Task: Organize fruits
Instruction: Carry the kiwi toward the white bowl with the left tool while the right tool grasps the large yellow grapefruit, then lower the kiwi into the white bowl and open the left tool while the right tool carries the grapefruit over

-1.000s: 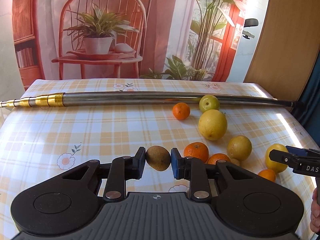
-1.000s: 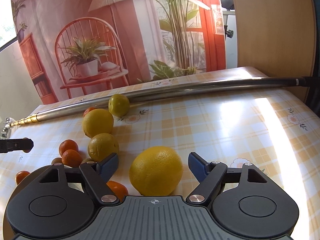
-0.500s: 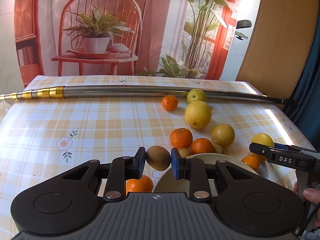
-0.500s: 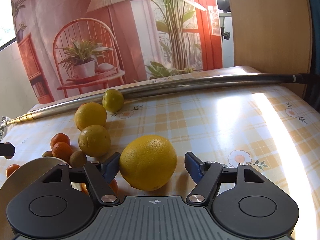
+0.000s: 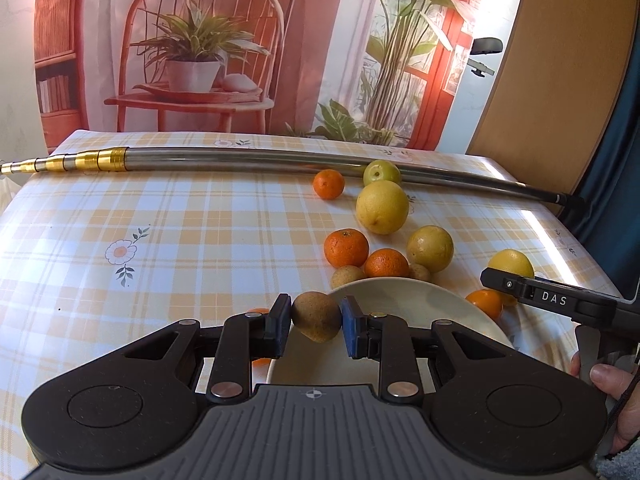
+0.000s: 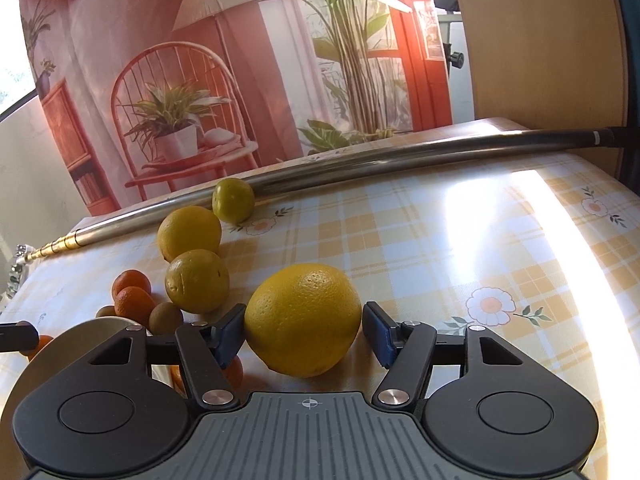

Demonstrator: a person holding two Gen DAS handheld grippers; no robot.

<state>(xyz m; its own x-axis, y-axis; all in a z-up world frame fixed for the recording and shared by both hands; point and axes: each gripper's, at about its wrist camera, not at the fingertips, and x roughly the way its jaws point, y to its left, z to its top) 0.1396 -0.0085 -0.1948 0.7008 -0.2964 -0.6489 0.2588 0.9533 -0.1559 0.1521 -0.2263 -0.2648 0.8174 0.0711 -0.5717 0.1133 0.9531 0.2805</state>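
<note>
My left gripper (image 5: 316,322) is shut on a brown kiwi (image 5: 315,315), held over the left rim of a cream plate (image 5: 404,300). Beyond the plate lie mandarins (image 5: 346,248), two more kiwis (image 5: 347,276), a large yellow citrus (image 5: 382,207), a yellow-green one (image 5: 430,249) and a green fruit (image 5: 381,173). My right gripper (image 6: 304,328) is open around a big yellow orange (image 6: 303,320) resting on the table. Its left finger (image 6: 230,332) is at the peel, and the right one stands a sliver off. The plate (image 6: 92,330) shows at lower left there.
A long steel pole (image 5: 256,156) with a gold end lies across the back of the checked tablecloth (image 5: 180,240). A small orange (image 5: 484,302) sits by the plate's right rim. A hand (image 5: 608,380) holds the right gripper (image 5: 548,300). A printed backdrop stands behind.
The left gripper has carried the kiwi back and rightward, bringing the plate under it. The right gripper's fingers have narrowed around the yellow orange.
</note>
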